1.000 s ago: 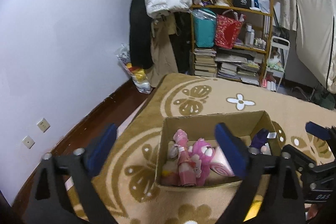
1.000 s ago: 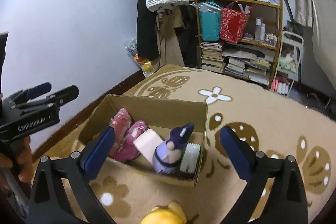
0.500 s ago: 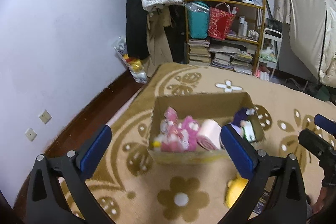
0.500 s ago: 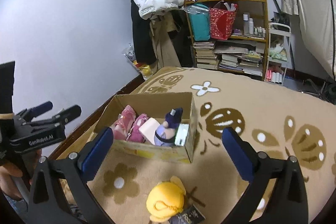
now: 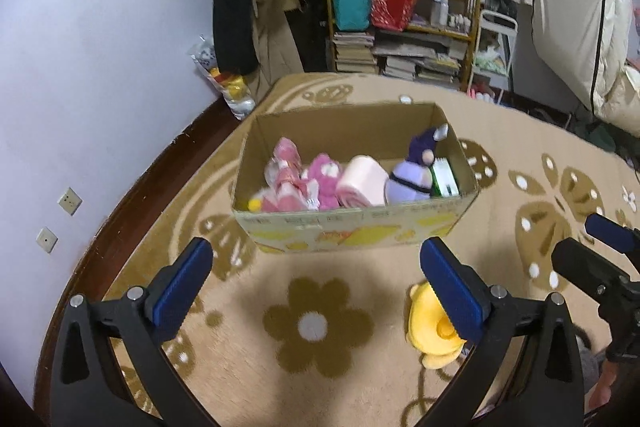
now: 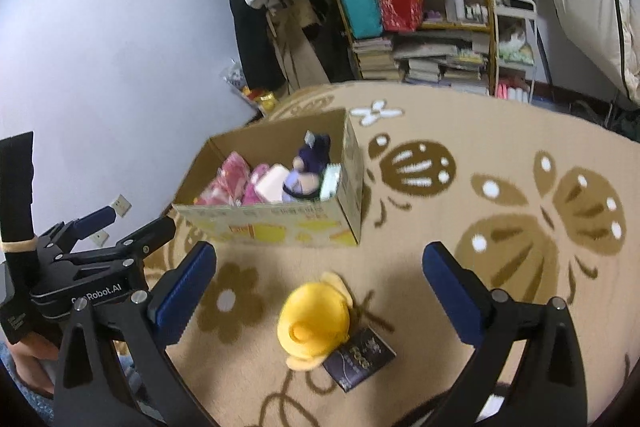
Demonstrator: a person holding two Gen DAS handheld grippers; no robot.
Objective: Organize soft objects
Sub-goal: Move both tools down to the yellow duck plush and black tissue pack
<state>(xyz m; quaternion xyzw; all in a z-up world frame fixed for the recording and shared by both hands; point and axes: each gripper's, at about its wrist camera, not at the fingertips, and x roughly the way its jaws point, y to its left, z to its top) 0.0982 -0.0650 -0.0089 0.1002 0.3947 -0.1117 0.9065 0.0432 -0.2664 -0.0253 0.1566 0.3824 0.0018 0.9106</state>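
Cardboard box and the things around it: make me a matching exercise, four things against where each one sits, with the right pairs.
Things
1. purple doll
2. yellow plush
3. dark booklet
4. pink roll

Places
A. on the rug, partly under the yellow plush
B. in the cardboard box, between the pink plush toys and the purple doll
C. on the rug in front of the box
D. near the box's right end, by a green and white pack

Pairs: 1-D, 2-C, 3-A, 4-B

A beige rug [image 6: 460, 131] with brown flower and butterfly patterns is spread over the dark wood floor [image 5: 132, 187]. A cardboard box [image 6: 280, 223] is set on it around 11 o'clock, with a yellow plush [image 6: 314, 315] and a dark booklet [image 6: 360, 351] laid at 6.
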